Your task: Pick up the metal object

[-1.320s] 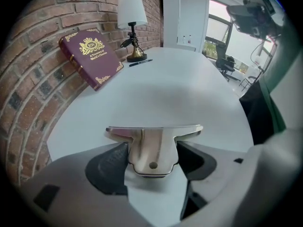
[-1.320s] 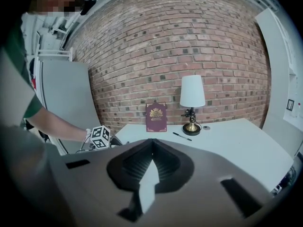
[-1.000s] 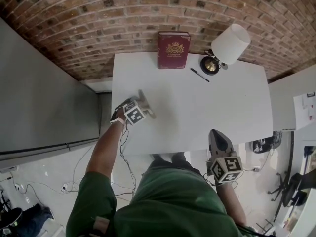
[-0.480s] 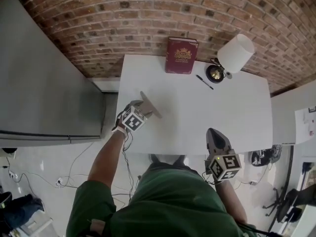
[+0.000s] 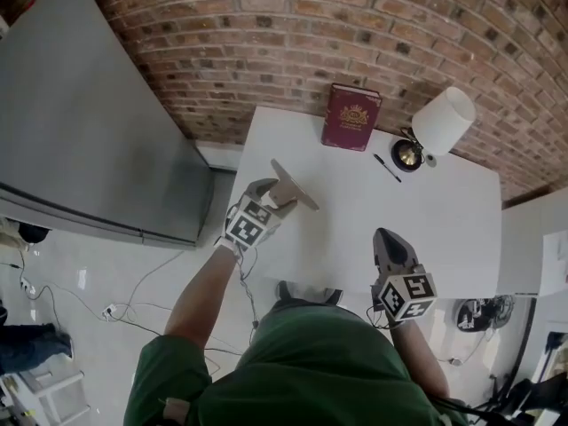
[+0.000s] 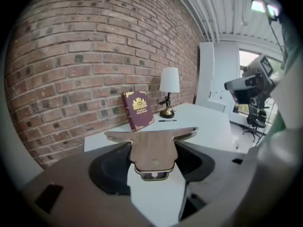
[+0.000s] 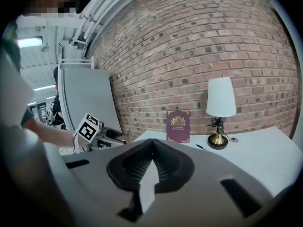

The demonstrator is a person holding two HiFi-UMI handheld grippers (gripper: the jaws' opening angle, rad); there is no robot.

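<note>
Left gripper view shows the left claw (image 6: 154, 161) clamped wide on the metal object (image 6: 150, 140), gripping its flat stem with the crossbar jutting past the tips, probably for a steadier hold. The object seems lifted over the table (image 5: 426, 229) near its left edge. The right claw (image 7: 151, 143) is pressed together, empty, kept clear.

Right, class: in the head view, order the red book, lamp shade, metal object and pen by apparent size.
Largest to smallest:
lamp shade and red book: about alike, not ranked.
metal object: looks smaller, but it is gripped and possibly nearer the camera, so unsure.
pen: clearly smallest.
</note>
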